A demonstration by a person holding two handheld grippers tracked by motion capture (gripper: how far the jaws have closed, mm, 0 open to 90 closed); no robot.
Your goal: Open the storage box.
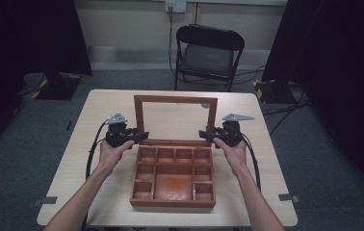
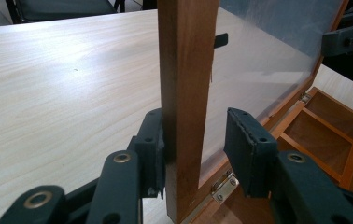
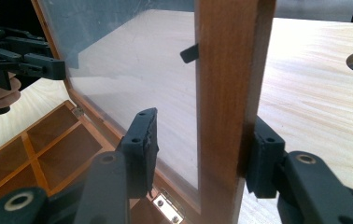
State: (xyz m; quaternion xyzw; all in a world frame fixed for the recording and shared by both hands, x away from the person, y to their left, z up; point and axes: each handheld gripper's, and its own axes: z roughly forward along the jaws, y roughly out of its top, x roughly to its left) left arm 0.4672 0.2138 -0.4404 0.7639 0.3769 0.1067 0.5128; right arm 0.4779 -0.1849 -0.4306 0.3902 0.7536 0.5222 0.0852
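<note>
Two tools are seen in the high view: the left tool and the right tool are set at the side rails of the upright glazed lid of a wooden compartment box on the table.

From the left tool view, the lid's rail is touched by one pad only, so nothing is pinched.

From the right tool view, the rail stands between spread jaws, one pad touching.
</note>
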